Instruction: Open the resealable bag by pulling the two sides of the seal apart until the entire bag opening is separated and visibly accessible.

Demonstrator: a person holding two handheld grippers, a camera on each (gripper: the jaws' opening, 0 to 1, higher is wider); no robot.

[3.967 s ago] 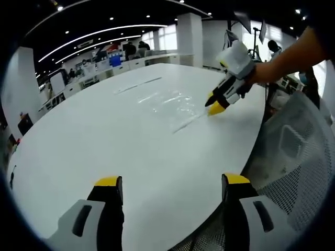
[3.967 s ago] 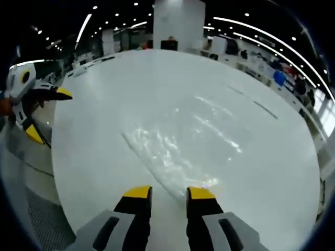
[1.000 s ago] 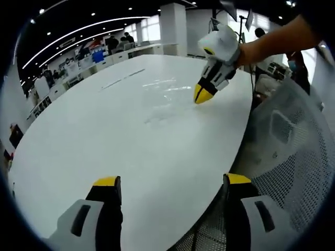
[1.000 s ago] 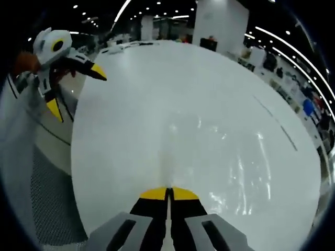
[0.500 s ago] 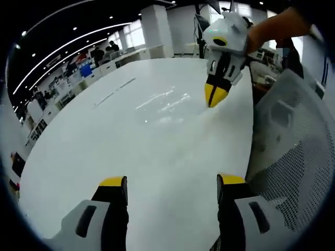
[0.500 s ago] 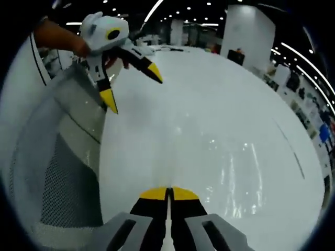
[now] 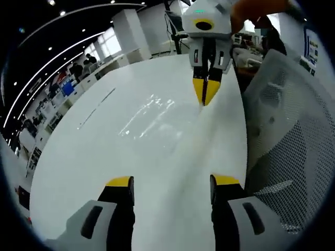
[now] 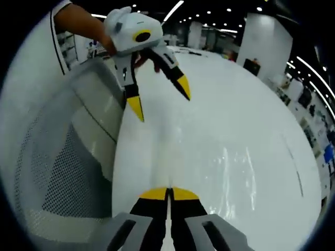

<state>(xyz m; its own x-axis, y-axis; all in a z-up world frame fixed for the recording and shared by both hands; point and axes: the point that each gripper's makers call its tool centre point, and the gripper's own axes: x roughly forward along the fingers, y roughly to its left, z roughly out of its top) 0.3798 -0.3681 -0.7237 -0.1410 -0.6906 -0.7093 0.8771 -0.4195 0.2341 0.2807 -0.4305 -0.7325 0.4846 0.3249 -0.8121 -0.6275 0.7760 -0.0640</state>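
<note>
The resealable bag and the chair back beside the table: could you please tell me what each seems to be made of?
The resealable bag looks like thin, clear, glossy plastic film: the white table shows through it, and crinkled glints of ceiling light streak across it. The chair back looks like pale woven mesh, probably synthetic fabric, stretched on a smooth light frame: a fine grid of small holes covers it.

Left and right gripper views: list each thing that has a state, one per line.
left gripper: open, jaws spread, empty.
right gripper: shut, pinching the bag's edge.
resealable bag: clear, lying flat on the white table; seal state cannot be told.
mesh chair: at the table edge, unoccupied.
</note>
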